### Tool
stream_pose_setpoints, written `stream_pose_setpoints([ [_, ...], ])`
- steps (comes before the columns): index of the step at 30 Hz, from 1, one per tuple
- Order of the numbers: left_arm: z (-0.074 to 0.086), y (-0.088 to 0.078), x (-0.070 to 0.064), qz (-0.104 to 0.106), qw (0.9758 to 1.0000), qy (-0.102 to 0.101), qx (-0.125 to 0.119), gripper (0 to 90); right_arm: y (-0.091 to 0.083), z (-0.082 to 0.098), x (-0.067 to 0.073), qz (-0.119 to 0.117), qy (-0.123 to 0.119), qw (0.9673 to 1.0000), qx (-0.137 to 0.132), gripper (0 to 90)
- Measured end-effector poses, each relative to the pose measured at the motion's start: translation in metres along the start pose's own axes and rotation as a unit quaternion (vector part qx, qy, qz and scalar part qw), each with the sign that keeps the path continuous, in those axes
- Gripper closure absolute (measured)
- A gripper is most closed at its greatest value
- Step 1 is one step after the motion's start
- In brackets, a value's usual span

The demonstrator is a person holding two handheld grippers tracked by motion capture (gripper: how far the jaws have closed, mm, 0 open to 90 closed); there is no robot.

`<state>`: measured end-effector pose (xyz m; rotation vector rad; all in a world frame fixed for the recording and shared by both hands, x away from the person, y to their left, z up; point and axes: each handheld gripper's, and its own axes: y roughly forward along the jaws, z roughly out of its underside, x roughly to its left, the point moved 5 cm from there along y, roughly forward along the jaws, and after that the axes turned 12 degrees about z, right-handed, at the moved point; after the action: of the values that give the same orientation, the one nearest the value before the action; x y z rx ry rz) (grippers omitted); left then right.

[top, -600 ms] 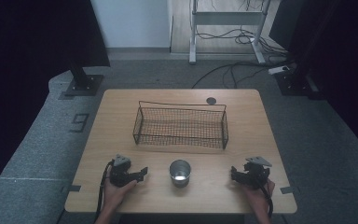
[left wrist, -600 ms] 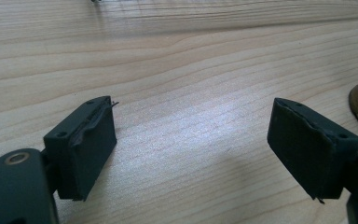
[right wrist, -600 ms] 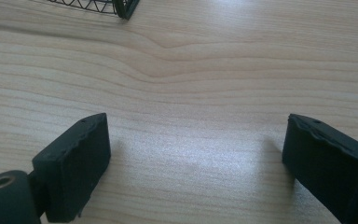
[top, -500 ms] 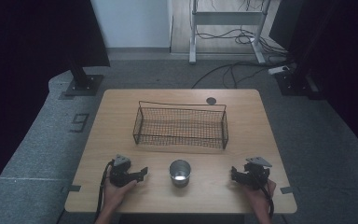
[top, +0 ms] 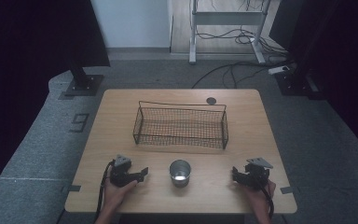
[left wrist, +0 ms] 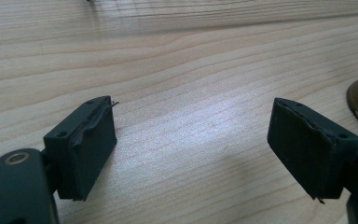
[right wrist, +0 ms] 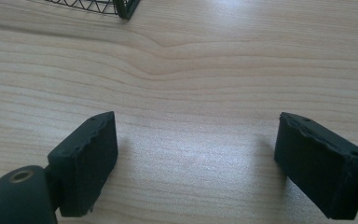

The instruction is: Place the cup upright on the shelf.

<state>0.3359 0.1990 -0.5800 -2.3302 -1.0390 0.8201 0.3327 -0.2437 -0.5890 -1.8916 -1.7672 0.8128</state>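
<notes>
We see a wooden table [top: 121,116] with a black wire basket [top: 181,125] standing across its middle, toward the far side; through the mesh we make out only the table's wood, so the basket looks empty. Near the front edge, between the two hands, stands a small metal cup [top: 180,173], upright and open at the top; its inside is bright and shiny, and from above we cannot say for sure whether it holds anything. The left gripper [top: 140,174] rests on the table to the left of the cup, held by the person's left hand [top: 114,192], with its jaws pointing toward the cup but apart from it. In the left gripper view its jaws stand wide apart over bare wood with nothing between them, and a rounded edge of what may be the cup shows at the far right. The right gripper [top: 236,173] lies to the right of the cup, held by the right hand [top: 259,193], and in the right gripper view its jaws also gape wide over bare wood, with a corner of the basket at the top. A small dark round disc [top: 210,100] sits in the tabletop beyond the basket.
</notes>
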Motion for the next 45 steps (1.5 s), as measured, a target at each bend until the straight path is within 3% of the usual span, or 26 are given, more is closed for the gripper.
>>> stream_pose_setpoints([
  [4,0.000,-0.001,0.001,0.003,1.0000,0.002,0.001,15.8,0.000,0.000,0.000,-0.001,-0.001,1.0000,-0.001,13.3],
  [7,-0.001,-0.003,0.005,-0.023,0.9997,0.007,-0.003,16.1,0.000,0.000,-0.001,-0.001,-0.002,1.0000,-0.001,13.2],
  [9,-0.002,-0.005,0.006,-0.024,0.9997,0.005,-0.007,16.2,0.000,0.000,-0.001,-0.002,-0.002,1.0000,0.000,13.2],
  [14,-0.006,-0.010,0.002,-0.008,0.9997,0.003,-0.023,16.2,0.000,0.000,-0.001,-0.002,-0.002,1.0000,0.000,13.3],
  [23,-0.014,-0.024,-0.011,0.004,0.9988,0.023,-0.043,15.8,0.000,0.000,-0.001,-0.001,-0.004,1.0000,-0.002,13.5],
  [27,-0.016,-0.026,-0.015,0.007,0.9985,0.030,-0.046,15.8,0.000,0.000,0.000,-0.001,-0.004,1.0000,-0.002,13.5],
  [36,-0.022,-0.028,-0.037,0.035,0.9967,0.056,-0.048,15.8,0.000,0.000,0.000,-0.001,-0.004,1.0000,-0.002,13.8],
  [45,-0.026,-0.026,-0.051,0.057,0.9952,0.063,-0.048,15.7,-0.001,0.000,0.000,0.000,-0.003,1.0000,-0.002,14.5],
])
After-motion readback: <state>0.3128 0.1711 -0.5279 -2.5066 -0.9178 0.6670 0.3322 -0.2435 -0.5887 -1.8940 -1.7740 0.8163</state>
